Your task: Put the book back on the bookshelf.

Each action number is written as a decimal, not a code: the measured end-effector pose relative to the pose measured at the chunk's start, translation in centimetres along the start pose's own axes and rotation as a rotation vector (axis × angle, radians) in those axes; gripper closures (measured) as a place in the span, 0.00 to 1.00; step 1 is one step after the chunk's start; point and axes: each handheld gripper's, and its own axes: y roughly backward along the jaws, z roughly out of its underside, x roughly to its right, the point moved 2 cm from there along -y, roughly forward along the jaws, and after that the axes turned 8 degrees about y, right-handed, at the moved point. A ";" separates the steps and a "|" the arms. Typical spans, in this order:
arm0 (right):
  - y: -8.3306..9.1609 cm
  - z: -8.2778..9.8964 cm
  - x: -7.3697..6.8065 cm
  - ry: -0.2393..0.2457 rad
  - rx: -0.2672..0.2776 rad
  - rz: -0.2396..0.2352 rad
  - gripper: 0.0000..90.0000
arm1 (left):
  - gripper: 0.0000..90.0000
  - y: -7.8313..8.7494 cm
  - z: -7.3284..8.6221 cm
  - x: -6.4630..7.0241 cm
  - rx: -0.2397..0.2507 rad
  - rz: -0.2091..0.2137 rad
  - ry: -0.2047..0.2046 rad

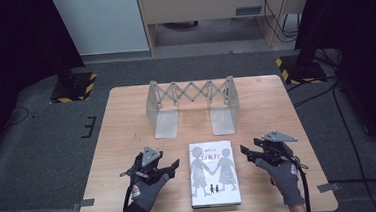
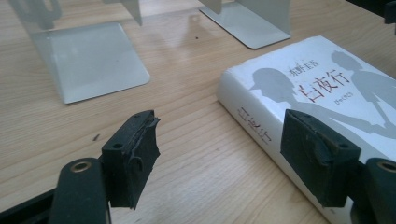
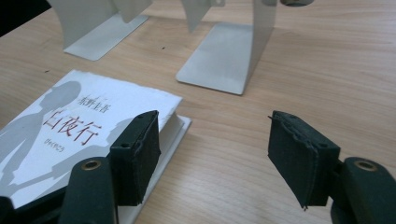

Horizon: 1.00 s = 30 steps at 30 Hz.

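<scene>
One book [image 1: 213,173] lies flat, cover up, at the middle of the table's [image 1: 126,115] near edge, with an empty folding rack [image 1: 192,104] standing toward the far edge. Nothing looks started; a likely next move is to grip the book's sides. Left gripper [image 1: 171,166] and right gripper [image 1: 246,151] flank it, jaws wide apart, holding nothing.

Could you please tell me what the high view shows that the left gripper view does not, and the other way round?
High view alone: both gloved hands, the left gripper and right gripper flanking the book, the bookend's scissor lattice, the floor. Left gripper view alone: the book's spine lettering, close up, between its own open jaws. Both: book lying flat, bookend plates, wooden table.
</scene>
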 end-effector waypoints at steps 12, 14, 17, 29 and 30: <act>-1.2 0.9 -2.3 0.027 -0.027 -0.073 0.39 | 0.32 -1.4 0.5 2.3 -0.041 0.045 -0.031; -1.3 0.9 -2.6 0.031 -0.025 -0.080 0.39 | 0.33 -1.7 0.4 2.6 -0.043 0.050 -0.025; -1.5 1.0 -3.0 0.026 -0.030 -0.094 0.39 | 0.33 -2.1 0.5 3.2 -0.055 0.067 -0.041; -2.7 1.6 -4.5 0.003 -0.045 -0.170 0.41 | 0.30 -2.9 1.4 3.9 -0.064 0.063 -0.100; -2.8 1.7 -4.5 -0.006 -0.042 -0.177 0.41 | 0.29 -2.9 1.5 3.9 -0.063 0.061 -0.097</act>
